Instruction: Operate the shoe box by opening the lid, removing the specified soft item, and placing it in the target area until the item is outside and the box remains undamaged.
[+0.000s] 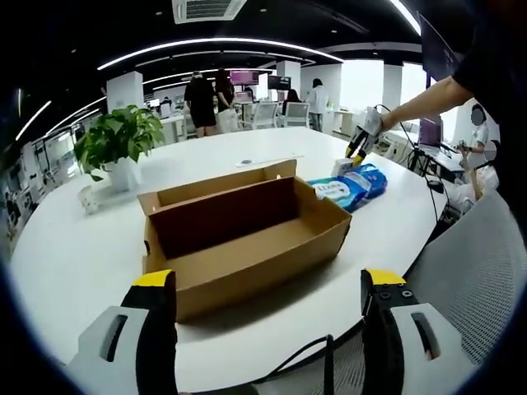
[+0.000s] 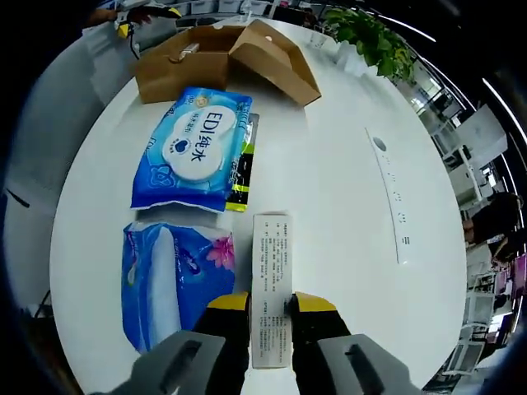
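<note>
On the white table (image 1: 74, 247) the shoe box (image 1: 247, 239) already stands open, its lid folded back on the far side and its inside showing bare cardboard, so you are at the placing end of the job. Your right gripper (image 2: 272, 303) has its jaws closed to a narrow gap on the near end of a small white carton (image 2: 272, 280) with printed text, which lies flat on the table pointing away from you; whether the jaws truly pinch it or only flank it cannot be told for sure, though they look shut on it. Just to its left lie two soft blue wipe packs (image 2: 196, 148), one beyond the other, the nearer one (image 2: 169, 280) right beside your left jaw, with a thin dark packet (image 2: 244, 169) tucked against the farther pack's edge. From the left gripper view your right gripper (image 1: 359, 148) hovers at that cluster, beyond the box's far end. If you are setting the carton down, lower it flat, ease the jaws apart gently, and back straight out so you don't drag it or nudge the wipes. Your left gripper (image 1: 268, 300) has its jaws wide apart with nothing between them, hanging near the table edge in front of the box; keep it off the cardboard walls, since a bump could crease them.
</note>
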`<state>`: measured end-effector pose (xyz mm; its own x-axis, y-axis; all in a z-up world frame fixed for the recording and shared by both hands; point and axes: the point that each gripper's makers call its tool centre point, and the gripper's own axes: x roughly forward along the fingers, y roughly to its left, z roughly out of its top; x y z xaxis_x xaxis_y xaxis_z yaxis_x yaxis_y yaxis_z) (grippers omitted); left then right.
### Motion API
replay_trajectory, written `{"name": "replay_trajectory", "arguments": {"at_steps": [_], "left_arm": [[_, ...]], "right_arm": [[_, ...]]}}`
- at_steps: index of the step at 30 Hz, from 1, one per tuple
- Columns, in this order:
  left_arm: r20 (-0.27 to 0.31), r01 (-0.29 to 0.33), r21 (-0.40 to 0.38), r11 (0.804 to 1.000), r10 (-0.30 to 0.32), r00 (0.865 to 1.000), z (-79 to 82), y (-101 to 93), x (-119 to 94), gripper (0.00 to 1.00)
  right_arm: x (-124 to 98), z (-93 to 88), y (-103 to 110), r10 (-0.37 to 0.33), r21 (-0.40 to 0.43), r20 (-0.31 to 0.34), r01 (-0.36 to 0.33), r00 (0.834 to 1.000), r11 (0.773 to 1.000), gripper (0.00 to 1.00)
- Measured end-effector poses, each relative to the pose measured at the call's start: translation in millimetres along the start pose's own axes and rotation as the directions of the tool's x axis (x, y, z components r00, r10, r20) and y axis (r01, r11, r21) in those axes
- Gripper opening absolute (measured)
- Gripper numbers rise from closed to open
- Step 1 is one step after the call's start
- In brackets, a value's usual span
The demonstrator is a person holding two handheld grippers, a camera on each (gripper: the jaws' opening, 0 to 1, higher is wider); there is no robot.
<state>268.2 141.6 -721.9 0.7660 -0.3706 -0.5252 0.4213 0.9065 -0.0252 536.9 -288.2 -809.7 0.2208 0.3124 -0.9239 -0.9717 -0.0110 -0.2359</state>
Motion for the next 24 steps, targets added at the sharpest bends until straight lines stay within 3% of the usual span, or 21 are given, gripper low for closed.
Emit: {"name": "replay_trajectory", "arguments": {"at_steps": [13,24], "left_arm": [[0.011,-0.006,-0.004,1.0,0.006,1.0,2.1,1.4,-0.4,0.96],[0.02,-0.009,-0.007,1.0,0.009,1.0,4.6,1.1,-0.7,0.96]], "right_arm": [[-1.3,-6.1,0.3,-0.003,-0.013,-0.032,0.003,0.999,1.0,0.17],[-5.9,-0.9,-5.2,-0.025,-0.012,-0.026,0.025,0.999,1.0,0.19]]}}
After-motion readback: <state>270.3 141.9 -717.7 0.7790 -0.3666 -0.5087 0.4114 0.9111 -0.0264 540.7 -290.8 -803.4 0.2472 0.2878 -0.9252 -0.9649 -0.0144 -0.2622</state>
